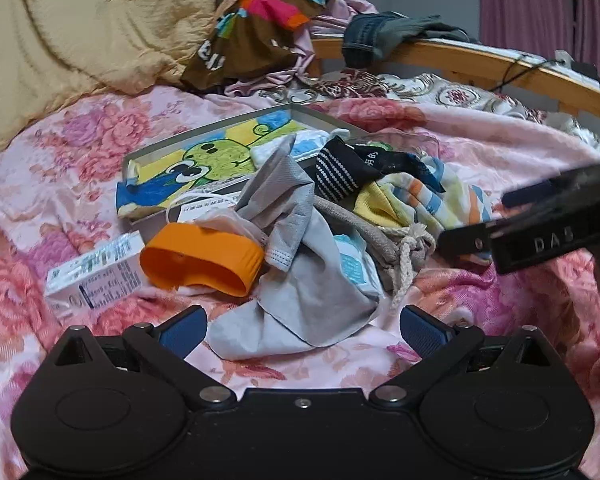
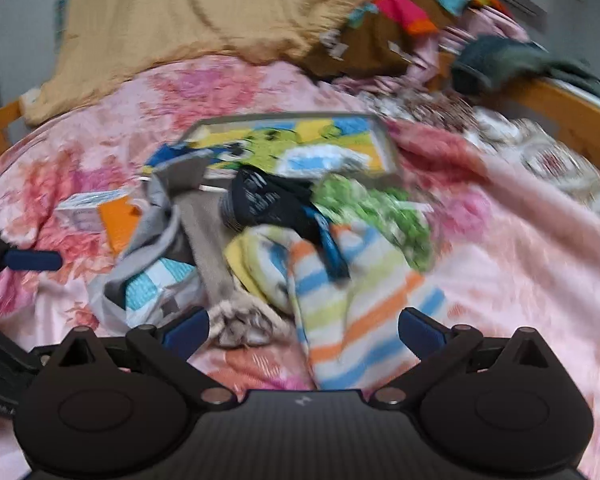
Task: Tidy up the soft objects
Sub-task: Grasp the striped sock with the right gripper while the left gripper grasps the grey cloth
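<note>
A heap of soft things lies on the pink floral bedspread (image 1: 80, 140). It holds a grey cloth (image 1: 300, 292), a black dotted sock (image 1: 340, 172), a pastel striped cloth (image 1: 424, 200) and a beige drawstring pouch (image 1: 384, 240). My left gripper (image 1: 302, 330) is open, its blue pads either side of the grey cloth's near edge. My right gripper (image 2: 304, 328) is open over the striped cloth (image 2: 352, 312) in the blurred right wrist view. It also shows in the left wrist view (image 1: 512, 216) at the right. A green patterned cloth (image 2: 376, 208) lies behind.
A shallow grey tray (image 1: 204, 136) with a cartoon-print cloth (image 1: 204, 164) sits behind the heap. An orange plastic band (image 1: 200, 258) and a white carton (image 1: 96, 272) lie at the left. A yellow quilt (image 1: 80, 20), piled clothes (image 1: 260, 20) and a wooden bed rail (image 1: 500, 64) stand at the back.
</note>
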A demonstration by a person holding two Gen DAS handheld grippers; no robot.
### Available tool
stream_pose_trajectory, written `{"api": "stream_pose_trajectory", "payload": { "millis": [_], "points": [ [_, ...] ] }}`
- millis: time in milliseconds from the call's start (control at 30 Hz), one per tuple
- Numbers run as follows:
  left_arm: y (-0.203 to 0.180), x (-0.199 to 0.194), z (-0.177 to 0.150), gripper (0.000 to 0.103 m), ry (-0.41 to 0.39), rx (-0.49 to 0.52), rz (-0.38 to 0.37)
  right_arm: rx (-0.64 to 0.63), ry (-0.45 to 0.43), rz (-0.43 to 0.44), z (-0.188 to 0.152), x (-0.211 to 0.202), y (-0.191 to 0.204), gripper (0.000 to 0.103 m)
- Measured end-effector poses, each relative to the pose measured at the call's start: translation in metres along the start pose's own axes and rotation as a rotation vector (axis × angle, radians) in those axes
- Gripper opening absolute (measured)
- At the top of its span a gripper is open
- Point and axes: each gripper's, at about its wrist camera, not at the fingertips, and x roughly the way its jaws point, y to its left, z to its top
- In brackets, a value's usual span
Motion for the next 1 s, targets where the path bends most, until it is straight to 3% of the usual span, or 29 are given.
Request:
{"api": "stream_pose_trajectory", "payload": {
  "millis": [133, 233, 533, 633, 733, 900, 1000],
  "points": [
    [0.001, 0.000, -0.001, 0.102, 0.006, 0.054, 0.019, -0.103, -0.028, -0.001, 0.011, 0.002, -0.006, 0.103],
    [0.002, 0.003, -0.002, 0.102, 0.010, 0.074, 0.012, -0.124, 0.012, -0.005, 0.012, 0.012, -0.011, 0.103],
    [-0.003, 0.009, 0.002, 0.097, -0.031, 0.209, -0.037, -0.016, 0.115, -0.027, 0.009, 0.036, -0.035, 0.101],
    [-0.003, 0.009, 0.004, 0.094, -0.043, 0.204, -0.062, -0.009, 0.125, -0.035, 0.009, 0.039, -0.037, 0.096],
    [-0.002, 0.010, 0.003, 0.084, -0.035, 0.186, -0.073, -0.028, 0.122, -0.033, 0.009, 0.039, -0.033, 0.089],
    [0.002, 0.015, 0.000, 0.052, -0.009, 0.155, -0.063, -0.035, 0.123, -0.028, 0.008, 0.040, -0.030, 0.082],
    [0.003, 0.015, -0.001, 0.044, -0.008, 0.138, -0.062, -0.033, 0.124, -0.036, 0.008, 0.041, -0.030, 0.079]
  ]
}}
